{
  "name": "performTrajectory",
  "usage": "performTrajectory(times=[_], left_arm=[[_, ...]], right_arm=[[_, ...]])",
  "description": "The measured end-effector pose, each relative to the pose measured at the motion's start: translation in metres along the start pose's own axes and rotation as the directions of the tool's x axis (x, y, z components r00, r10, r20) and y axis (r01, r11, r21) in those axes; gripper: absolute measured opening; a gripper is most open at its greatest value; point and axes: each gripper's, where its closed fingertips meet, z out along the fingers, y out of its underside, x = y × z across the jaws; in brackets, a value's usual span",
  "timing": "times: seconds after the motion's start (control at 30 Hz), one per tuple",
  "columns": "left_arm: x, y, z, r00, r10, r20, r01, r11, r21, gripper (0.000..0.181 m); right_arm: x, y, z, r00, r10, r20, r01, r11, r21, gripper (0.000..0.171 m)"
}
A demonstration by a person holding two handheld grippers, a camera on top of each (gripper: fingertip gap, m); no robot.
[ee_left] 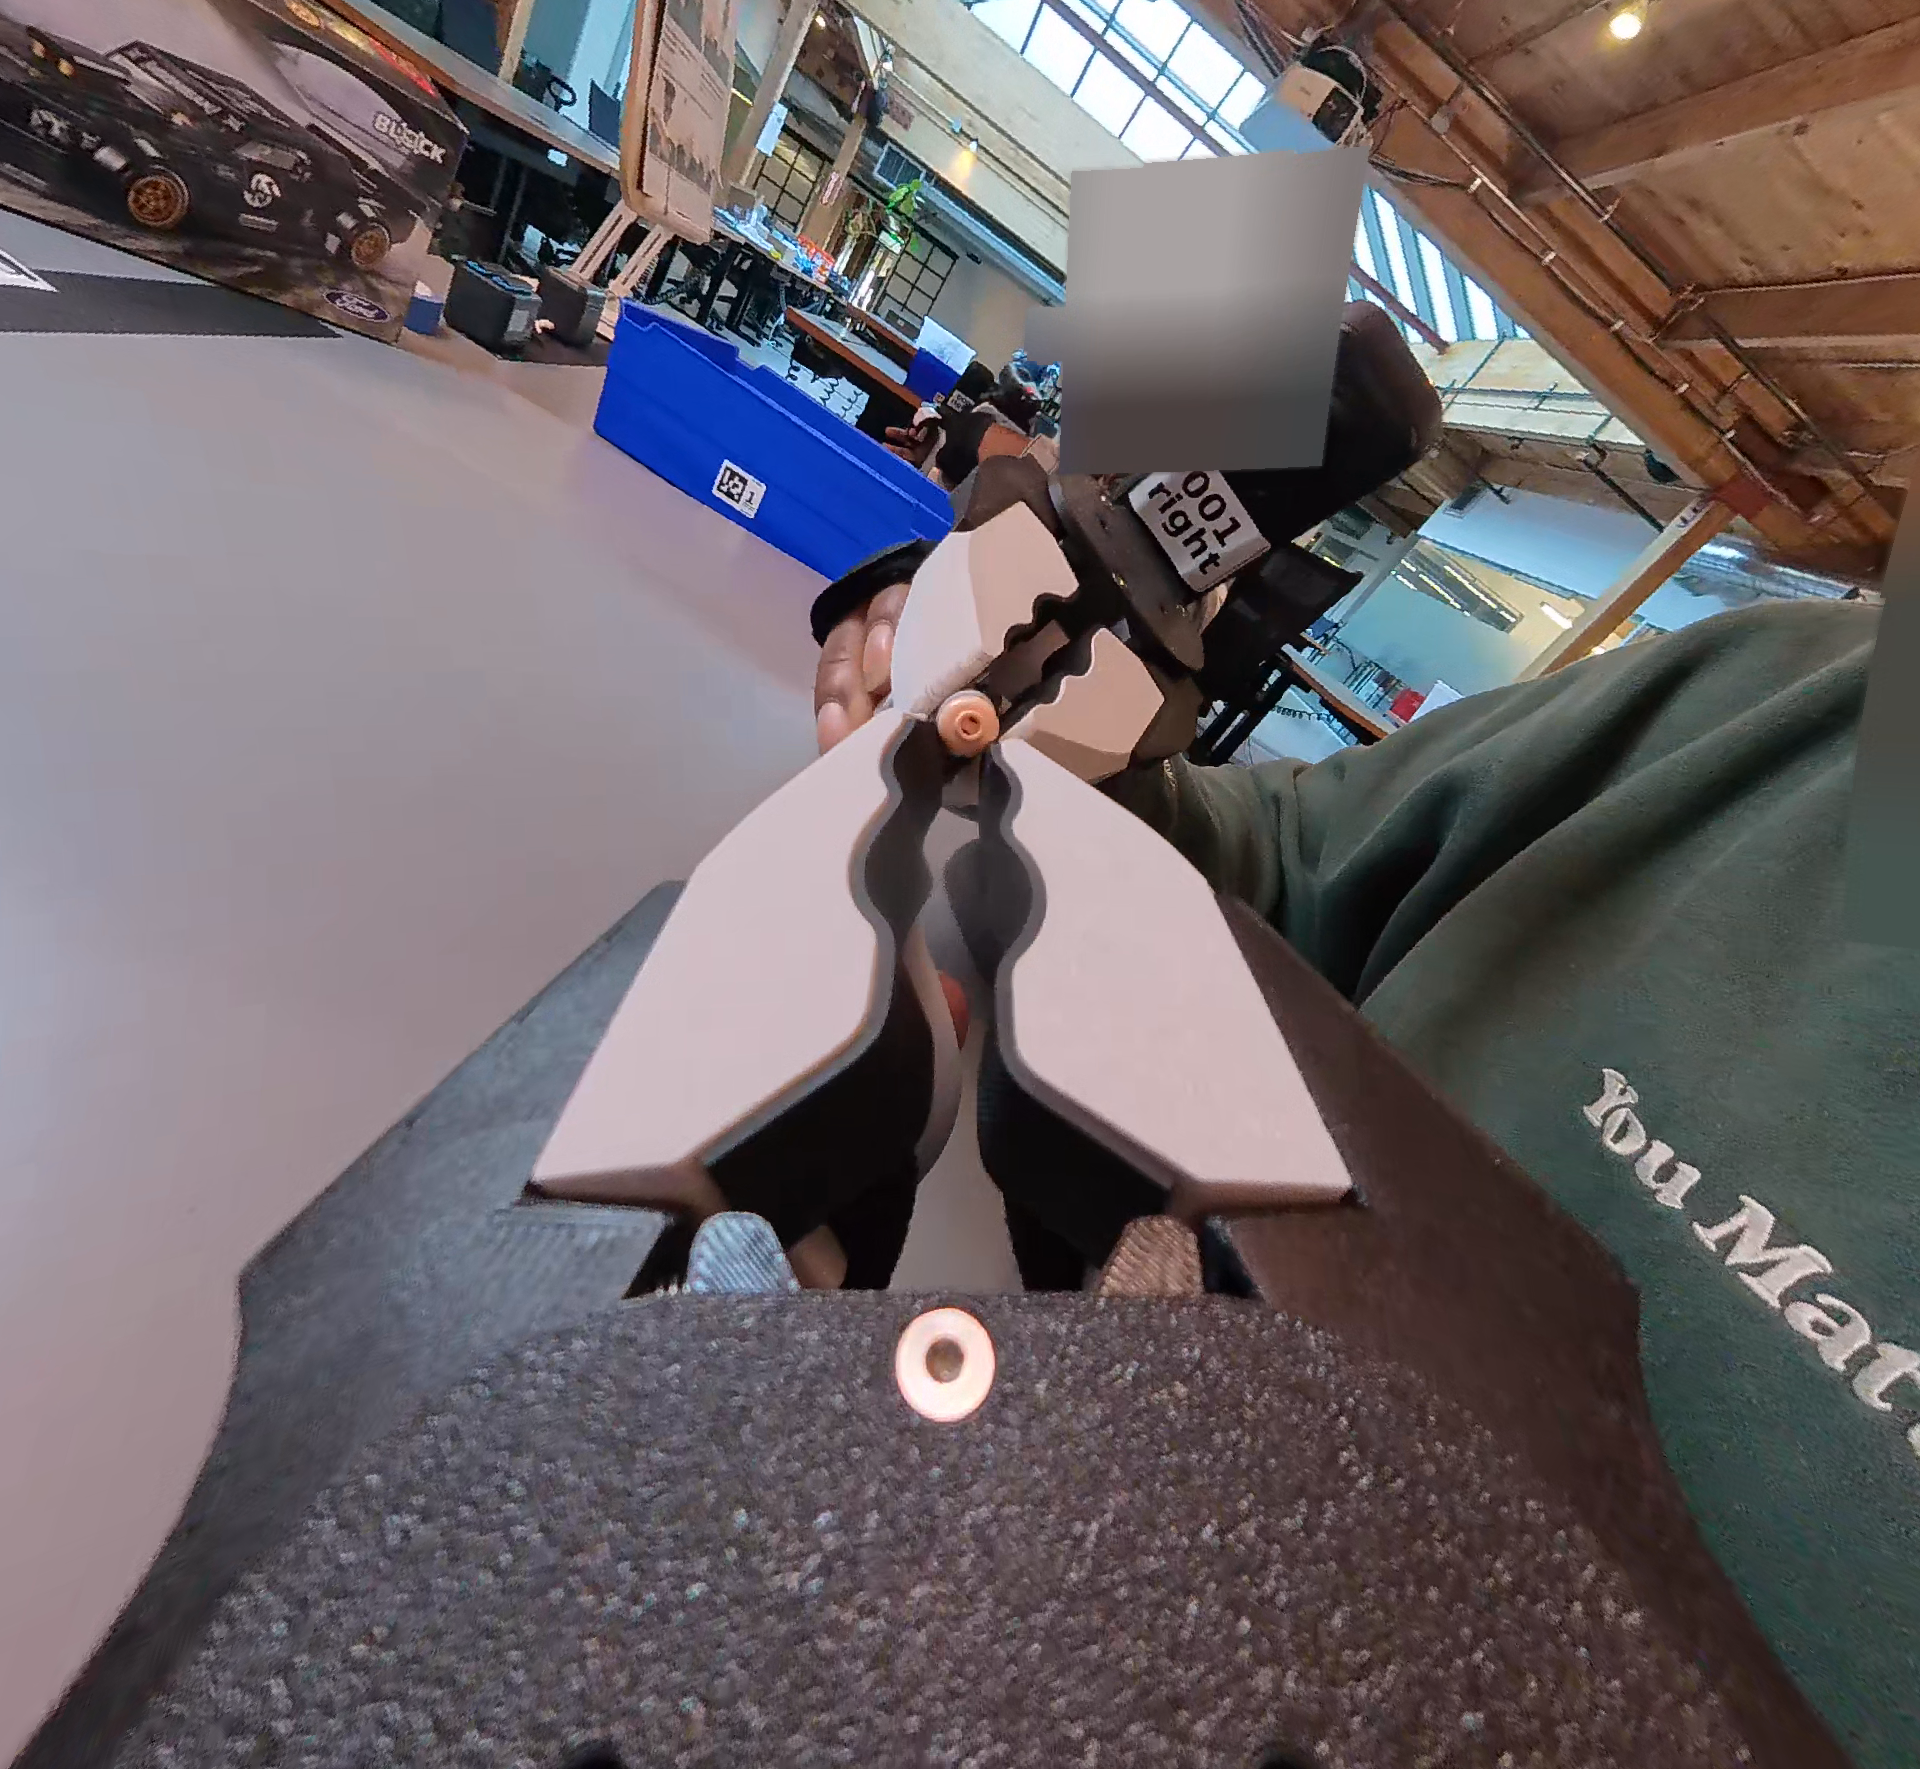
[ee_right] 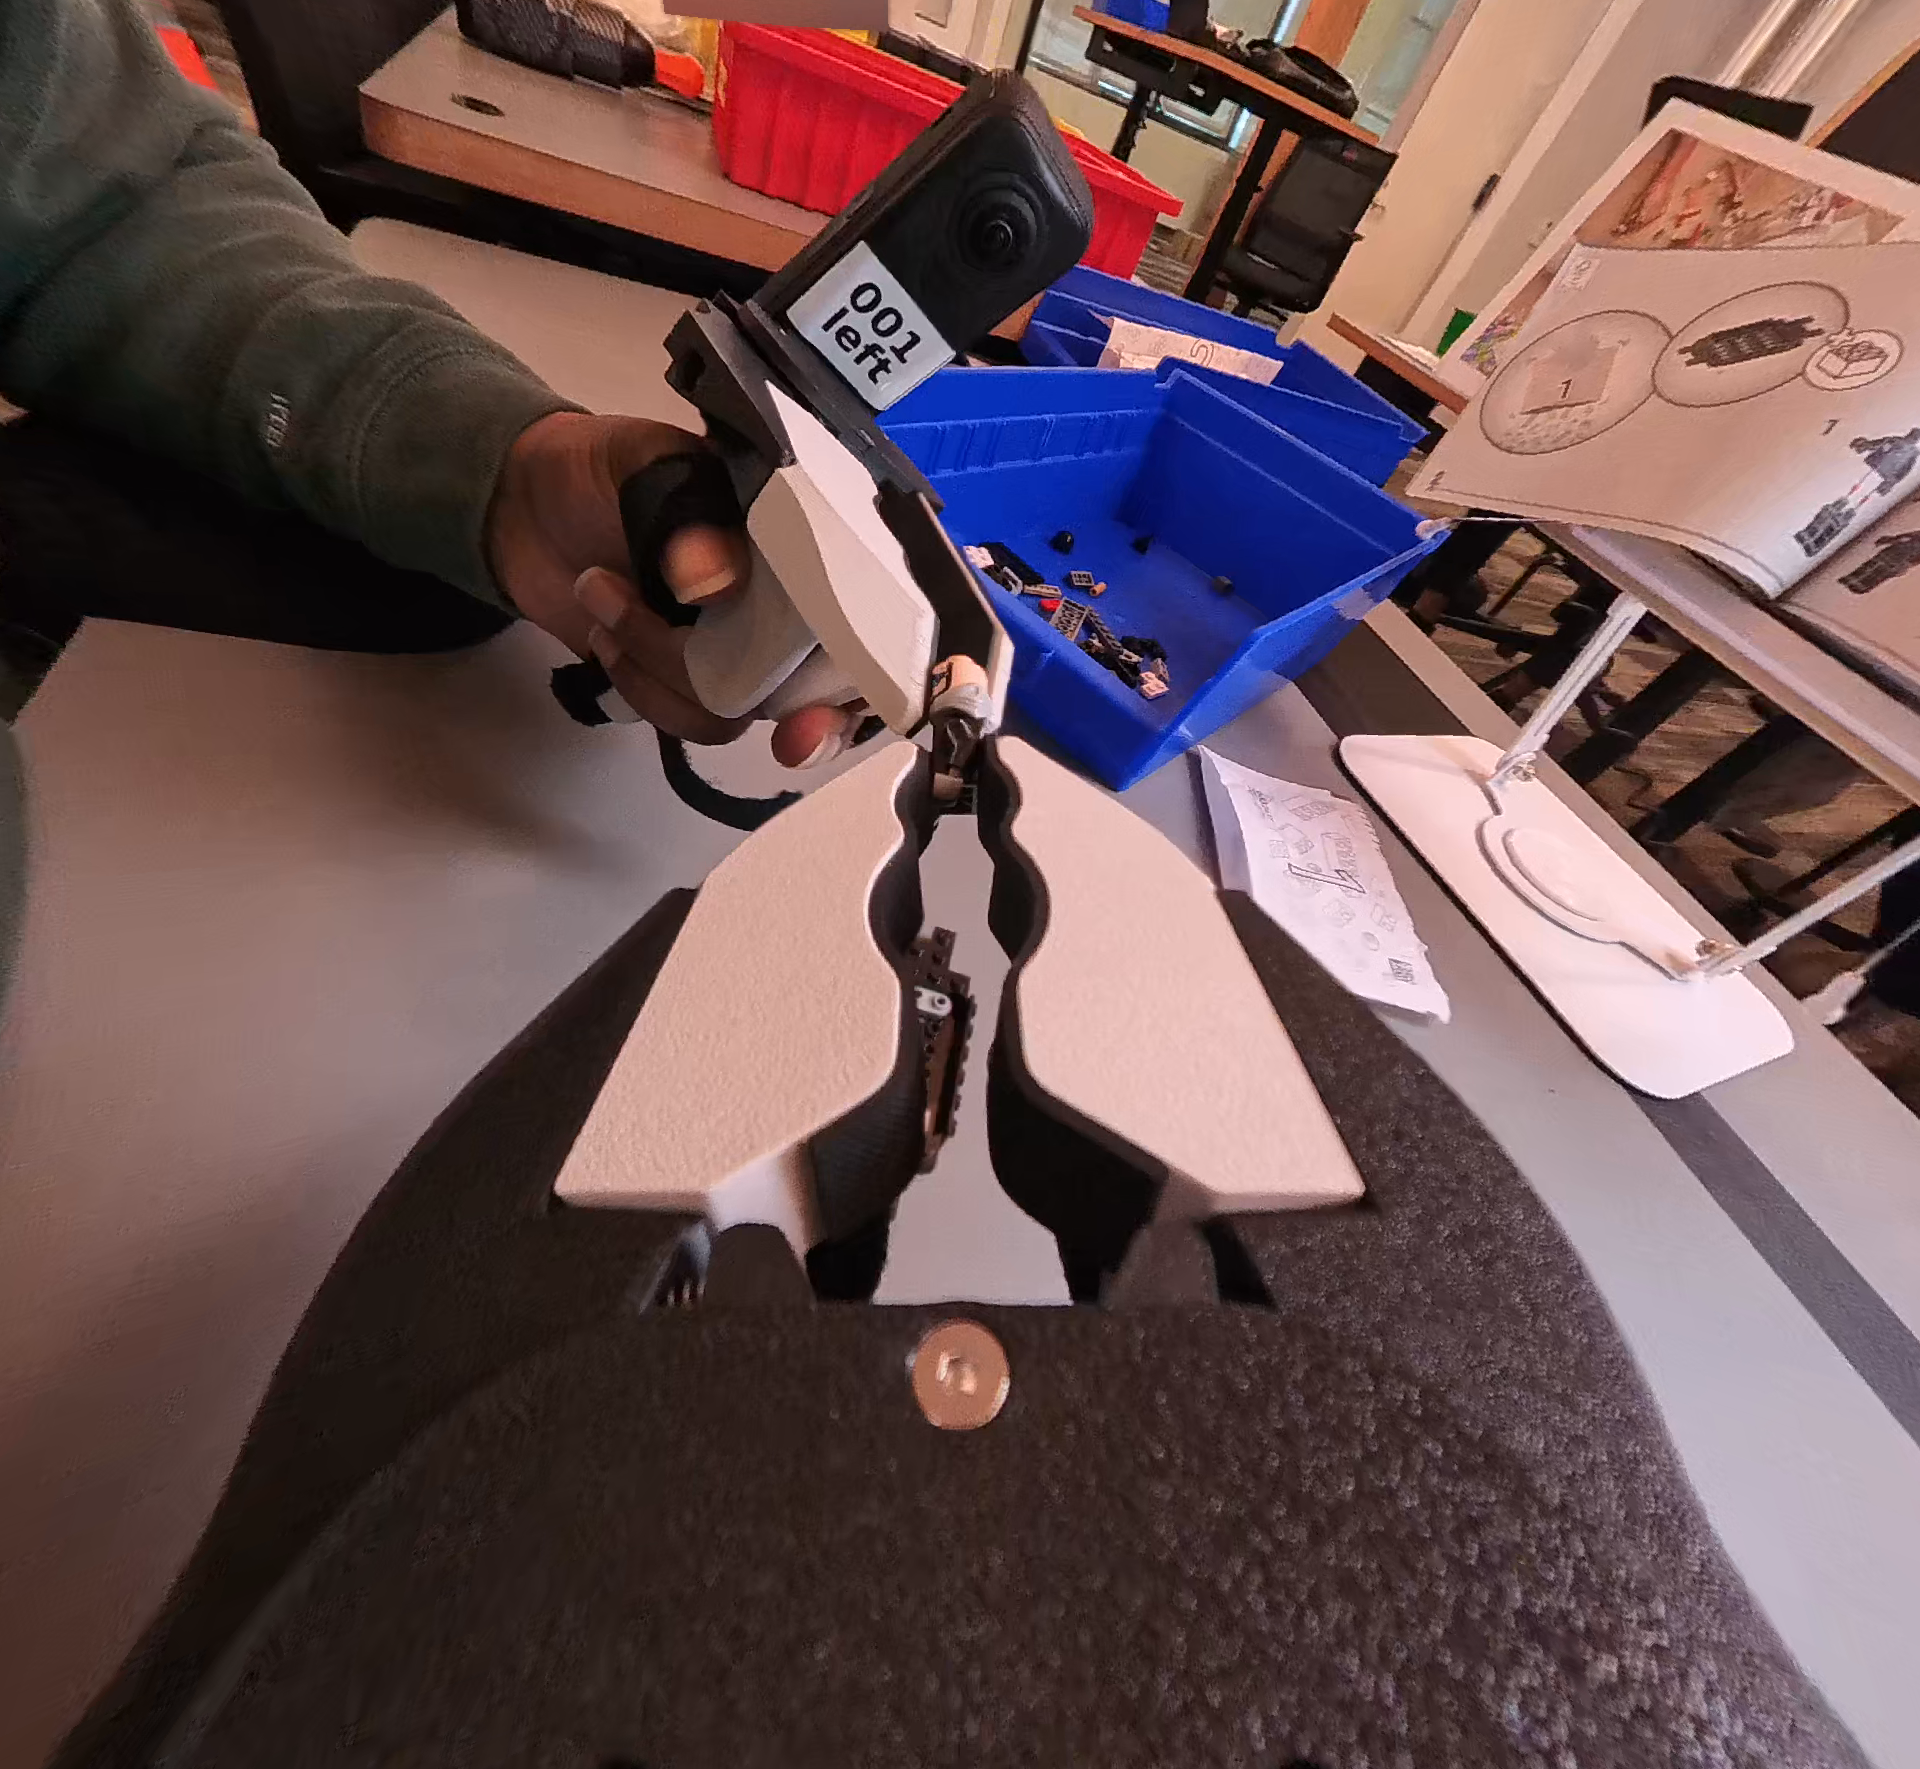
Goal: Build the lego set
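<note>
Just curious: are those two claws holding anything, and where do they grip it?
Together they pinch a small peg. The left gripper and right gripper meet tip to tip on it.

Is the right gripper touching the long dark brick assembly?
Touching: the right wrist view shows the right gripper with jaws closed on the long dark brick assembly.

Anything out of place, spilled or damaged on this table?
Nothing stands out. Loose pieces lie inside the blue bin, a crumpled paper sheet rests beside it, and both grippers meet tip to tip above the table.
</note>
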Motion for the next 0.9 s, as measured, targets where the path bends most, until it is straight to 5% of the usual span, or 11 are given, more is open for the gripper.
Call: performTrajectory(times=[0.27,0.67,0.9], left_arm=[[-0.004,0.016,-0.005,0.950,0.306,0.064,-0.290,0.939,-0.182,0.011],[-0.013,0.014,-0.008,0.998,-0.024,0.062,0.030,0.996,-0.089,0.011],[-0.002,-0.001,-0.002,0.994,0.082,0.066,-0.080,0.996,-0.024,0.010]], right_arm=[[-0.015,0.012,0.006,0.988,0.095,0.120,-0.089,0.995,-0.054,0.009],[-0.005,0.018,0.013,0.989,-0.134,-0.065,0.122,0.979,-0.160,0.008],[-0.002,0.001,0.005,0.992,0.119,0.042,-0.120,0.993,0.013,0.009]])
